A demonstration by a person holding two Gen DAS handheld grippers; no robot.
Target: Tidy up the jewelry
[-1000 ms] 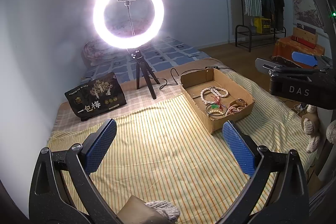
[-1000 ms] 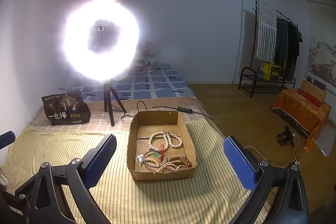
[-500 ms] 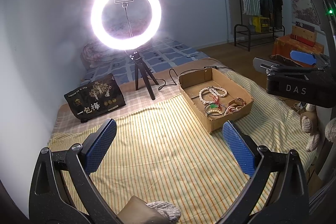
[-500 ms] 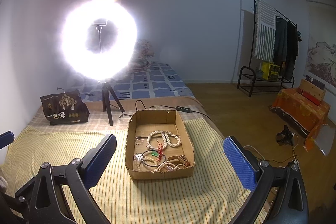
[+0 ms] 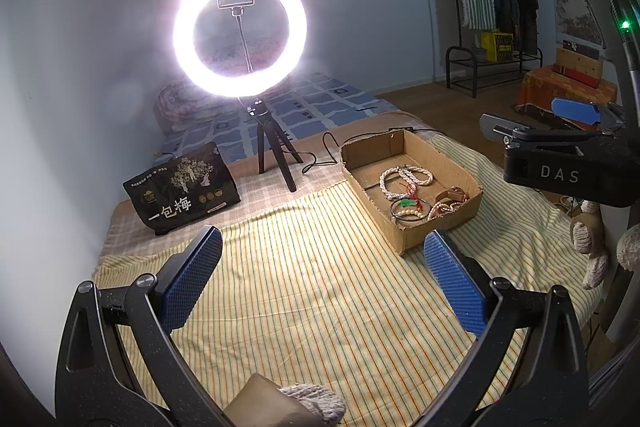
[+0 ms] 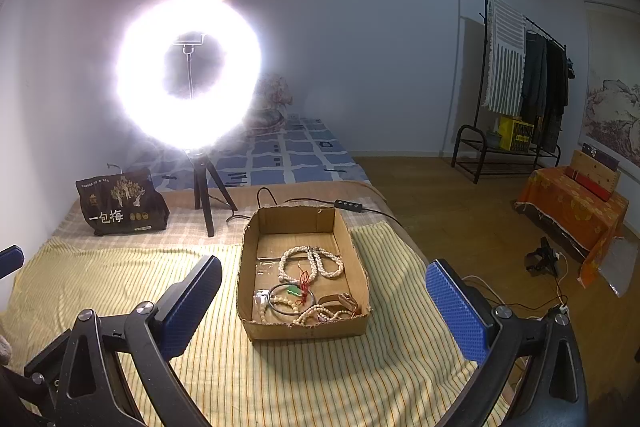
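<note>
An open cardboard box (image 6: 245, 279) (image 5: 418, 241) sits on a yellow striped cloth (image 6: 120, 279) on the bed. Inside lie a long white bead necklace (image 6: 316, 261) (image 5: 404, 177), a dark bangle with a green pendant and red cord (image 6: 291, 297) (image 5: 408, 205), and beaded bracelets (image 6: 320, 314) (image 5: 442, 207). My right gripper (image 6: 324, 301) hovers open just in front of the box, nothing between its blue pads. My left gripper (image 5: 324, 279) is open over the bare cloth, left of the box. The right gripper's body (image 5: 568, 171) shows at the right of the left wrist view.
A lit ring light on a tripod (image 6: 202, 195) (image 5: 272, 155) stands behind the box, its cable and switch (image 6: 348, 205) trailing right. A black printed bag (image 6: 120, 203) (image 5: 182, 189) lies at the back left. The bed edge drops to wooden floor (image 6: 460, 219) at right.
Both views have shifted slightly: the box sits a little further left in each. Both grippers stay open and the jewelry has not moved.
</note>
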